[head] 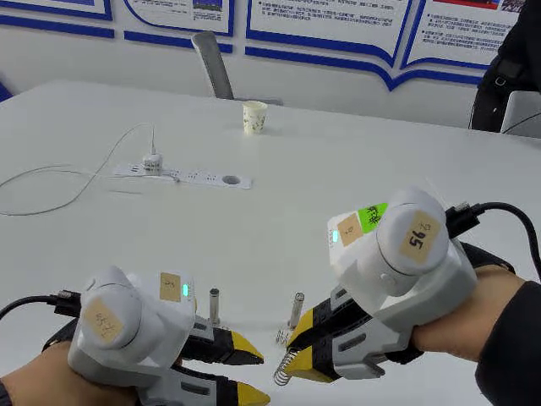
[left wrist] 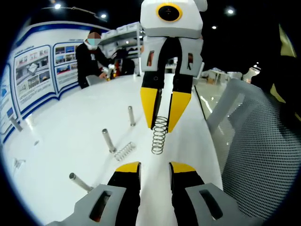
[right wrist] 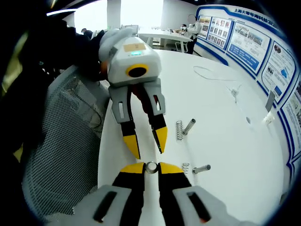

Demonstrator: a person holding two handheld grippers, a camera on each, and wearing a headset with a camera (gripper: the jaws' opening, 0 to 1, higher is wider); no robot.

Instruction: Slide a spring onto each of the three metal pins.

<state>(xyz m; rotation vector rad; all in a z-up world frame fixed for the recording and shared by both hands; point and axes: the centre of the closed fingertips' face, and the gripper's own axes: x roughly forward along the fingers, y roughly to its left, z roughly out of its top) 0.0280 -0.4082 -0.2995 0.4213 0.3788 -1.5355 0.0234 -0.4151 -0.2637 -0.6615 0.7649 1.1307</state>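
three pins (left wrist: 131, 116) stand in a row on the white bench (head: 279, 228). a loose spring (left wrist: 124, 150) lies just beside the base of the middle pin (left wrist: 108, 140). the right gripper (left wrist: 161, 128) is near that pin, clamped on a second spring (left wrist: 159, 139) that hangs from its tips above the bench. the left gripper (left wrist: 154, 165), also near the middle pin, points at the right one with its jaws apart and empty.

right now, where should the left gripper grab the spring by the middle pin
Probably across its coils at mid-length, from above: the spring lies flat beside the pin, so its sides are open to the left gripper and both ends stay free.
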